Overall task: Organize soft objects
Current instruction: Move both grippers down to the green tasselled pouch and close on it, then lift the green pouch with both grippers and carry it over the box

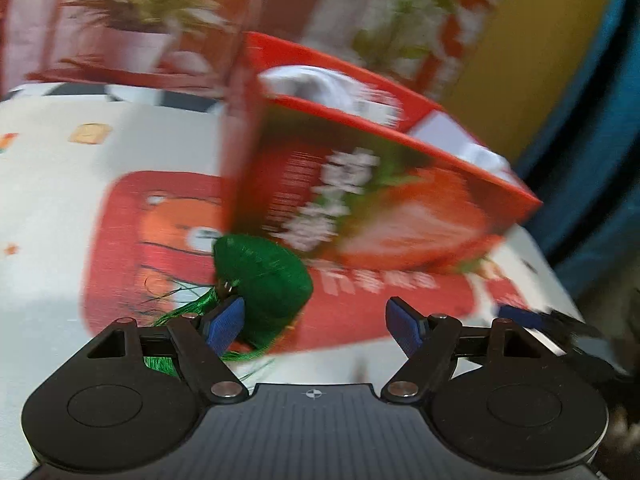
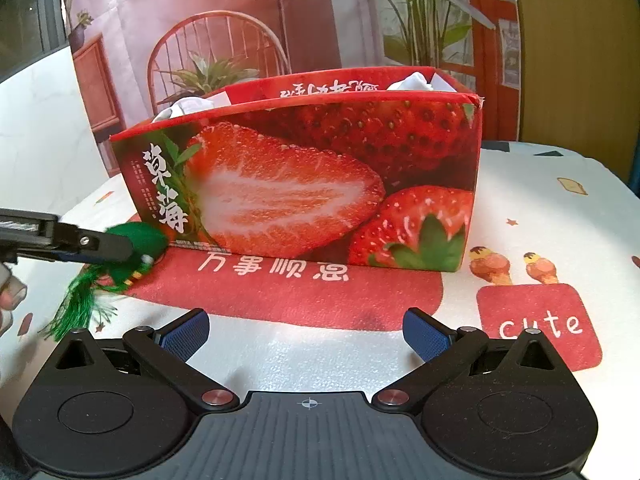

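Left wrist view, blurred. Left gripper jaws stand apart, nothing pinched between the blue pads. Green tasselled soft toy sits just ahead of the left pad, touching or nearly touching it; can't tell which through the blur. Its green tassel threads trail back to the left, past that finger. The right-hand pad is well clear of the toy. The toy lies on the printed tablecloth, close against the near lower corner of the strawberry box, which stands ahead and to the right of the left gripper. White soft items show inside the box top. Potted plant picture on the backdrop, upper left.

Right wrist view, sharp. Far left: the left gripper's finger reaches in from the edge, laid against the green toy, the tassel hanging down-left onto the cloth. A fingertip of the person's hand shows at the left edge. Centre: right gripper jaws wide apart, empty, bare tablecloth between them. Strawberry box stands straight ahead of it, apart from the fingers, upright, open-topped, white soft items poking above the rim at right rear and at left. To the right: red "cute" patch on the cloth beside the right finger.
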`<state>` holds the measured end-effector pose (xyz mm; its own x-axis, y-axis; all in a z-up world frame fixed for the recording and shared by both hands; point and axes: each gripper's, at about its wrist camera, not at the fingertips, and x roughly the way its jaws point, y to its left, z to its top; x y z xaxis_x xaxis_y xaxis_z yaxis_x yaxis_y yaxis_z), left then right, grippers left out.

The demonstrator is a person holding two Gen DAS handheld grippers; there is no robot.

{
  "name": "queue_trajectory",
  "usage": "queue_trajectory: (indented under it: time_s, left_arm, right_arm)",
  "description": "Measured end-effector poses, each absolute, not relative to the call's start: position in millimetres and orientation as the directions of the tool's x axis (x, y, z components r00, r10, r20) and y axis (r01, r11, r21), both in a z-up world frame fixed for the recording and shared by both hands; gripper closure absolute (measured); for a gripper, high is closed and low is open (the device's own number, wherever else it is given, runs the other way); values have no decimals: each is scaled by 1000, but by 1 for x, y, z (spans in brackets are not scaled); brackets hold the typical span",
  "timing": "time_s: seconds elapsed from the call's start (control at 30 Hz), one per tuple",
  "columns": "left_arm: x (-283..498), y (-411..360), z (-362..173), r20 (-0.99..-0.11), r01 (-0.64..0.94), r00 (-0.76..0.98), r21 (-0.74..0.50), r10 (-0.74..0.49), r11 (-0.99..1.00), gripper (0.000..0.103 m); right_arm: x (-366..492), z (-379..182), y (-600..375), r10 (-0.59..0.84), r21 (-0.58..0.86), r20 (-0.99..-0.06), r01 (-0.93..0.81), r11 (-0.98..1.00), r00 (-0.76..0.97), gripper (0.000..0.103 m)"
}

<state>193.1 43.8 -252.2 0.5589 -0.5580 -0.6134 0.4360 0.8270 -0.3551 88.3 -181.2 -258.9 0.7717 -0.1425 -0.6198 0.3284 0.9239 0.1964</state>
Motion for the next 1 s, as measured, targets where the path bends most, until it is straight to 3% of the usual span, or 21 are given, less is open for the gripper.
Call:
queue_trajectory:
  time_s: [0.27, 0.43, 0.53, 1.0]
  left_arm:
    - [190, 70, -239, -550, 384, 635, -384, -542, 840, 24]
    - [205, 87, -245, -544, 279, 673, -441, -501, 853, 38]
    - [217, 90, -253, -545, 244, 669, -482, -506, 842, 40]
    - [230, 36, -273, -557, 369, 493, -561, -668, 741, 44]
  right_arm:
    - [93, -259, -180, -131, 198, -624, 318, 927, 770, 1]
    - [105, -255, -172, -105, 188, -625, 280, 941, 774, 2]
    - [117, -251, -166, -85, 180, -628, 250, 951, 774, 5]
    - [167, -257, -126, 21, 148, -671, 107, 983, 741, 20]
